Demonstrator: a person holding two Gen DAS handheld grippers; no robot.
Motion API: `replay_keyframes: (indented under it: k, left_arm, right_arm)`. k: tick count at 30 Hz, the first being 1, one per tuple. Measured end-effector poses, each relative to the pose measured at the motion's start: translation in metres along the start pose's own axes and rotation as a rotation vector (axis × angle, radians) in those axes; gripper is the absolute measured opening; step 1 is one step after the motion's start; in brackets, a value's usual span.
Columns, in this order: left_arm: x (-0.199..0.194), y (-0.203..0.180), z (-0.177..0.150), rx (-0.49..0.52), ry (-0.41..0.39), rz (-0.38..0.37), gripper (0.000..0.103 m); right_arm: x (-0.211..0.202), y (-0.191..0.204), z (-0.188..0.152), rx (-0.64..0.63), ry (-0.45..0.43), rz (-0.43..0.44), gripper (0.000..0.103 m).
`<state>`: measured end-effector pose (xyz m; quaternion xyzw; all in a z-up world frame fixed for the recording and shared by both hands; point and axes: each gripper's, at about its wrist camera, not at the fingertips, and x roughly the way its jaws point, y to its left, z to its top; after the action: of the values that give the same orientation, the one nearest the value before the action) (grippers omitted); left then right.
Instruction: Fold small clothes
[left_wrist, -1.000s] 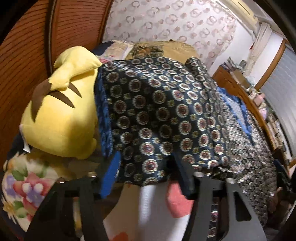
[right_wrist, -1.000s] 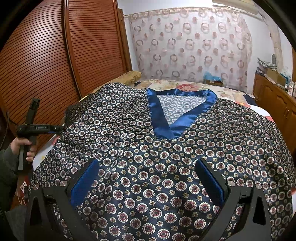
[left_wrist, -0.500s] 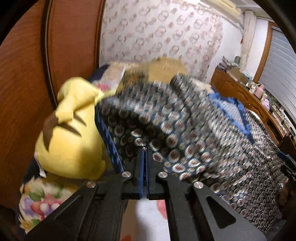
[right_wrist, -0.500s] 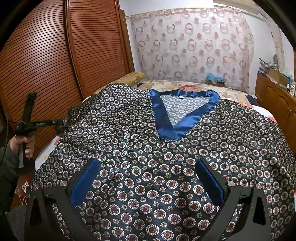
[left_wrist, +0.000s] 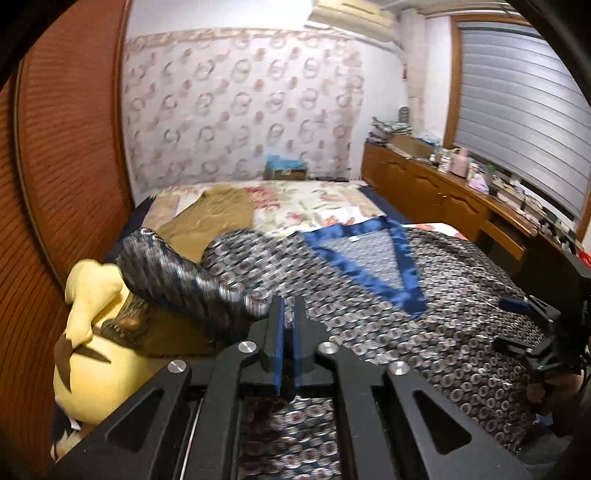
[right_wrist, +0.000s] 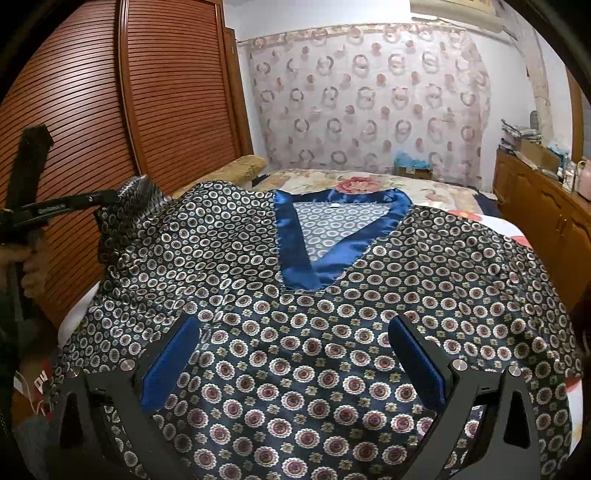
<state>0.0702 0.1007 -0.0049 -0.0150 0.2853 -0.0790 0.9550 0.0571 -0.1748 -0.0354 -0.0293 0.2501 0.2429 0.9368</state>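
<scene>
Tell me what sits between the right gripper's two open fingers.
In the right wrist view, only the patterned shirt lies between the right gripper fingers: flat medallion-print fabric, below the blue V-neck trim. Nothing else is there.

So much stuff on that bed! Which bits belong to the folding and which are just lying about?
In the job:
patterned top
its sleeve, pinched in the left tongs
right tongs, open over the top

Lying about:
yellow plush toy
flowered bedspread
clutter on the sideboard
</scene>
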Motion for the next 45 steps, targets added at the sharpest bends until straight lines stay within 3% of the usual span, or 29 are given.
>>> replay_keyframes:
  k: [4, 6, 10, 13, 18, 23, 26, 31, 35, 39, 45]
  left_arm:
    - [-0.019, -0.003, -0.002, -0.006, -0.029, -0.022, 0.045]
    - [-0.025, 0.001, -0.005, -0.015, -0.038, -0.01, 0.049]
    - [-0.037, 0.015, -0.014, -0.031, -0.055, 0.068, 0.069]
    - [-0.044, 0.027, -0.022, -0.056, -0.078, 0.106, 0.074]
    - [-0.057, 0.04, -0.04, -0.073, -0.143, 0.227, 0.075]
    - [-0.057, 0.052, -0.053, -0.101, -0.138, 0.24, 0.075]
    - [-0.059, 0.058, -0.06, -0.121, -0.137, 0.248, 0.075]
    - [-0.061, 0.066, -0.076, -0.156, -0.115, 0.255, 0.075]
    - [-0.061, 0.069, -0.086, -0.163, -0.098, 0.263, 0.075]
    - [-0.06, 0.07, -0.092, -0.177, -0.086, 0.259, 0.075]
    - [-0.059, 0.071, -0.094, -0.184, -0.078, 0.253, 0.075]
  right_arm:
    - [0.0, 0.0, 0.001, -0.003, -0.006, -0.004, 0.1]
    - [0.0, 0.003, 0.004, -0.014, -0.015, -0.011, 0.1]
    - [0.008, 0.01, 0.014, -0.033, -0.033, -0.004, 0.096]
    - [0.015, 0.017, 0.023, -0.064, -0.059, 0.015, 0.092]
    - [0.041, 0.043, 0.044, -0.127, -0.099, 0.059, 0.09]
    - [0.081, 0.078, 0.065, -0.193, -0.098, 0.159, 0.09]
    - [0.112, 0.098, 0.077, -0.212, -0.042, 0.224, 0.089]
    - [0.152, 0.134, 0.094, -0.287, 0.014, 0.336, 0.06]
    - [0.177, 0.161, 0.1, -0.347, 0.063, 0.399, 0.058]
    - [0.21, 0.187, 0.098, -0.394, 0.143, 0.419, 0.058]
    - [0.265, 0.207, 0.09, -0.461, 0.247, 0.331, 0.058]
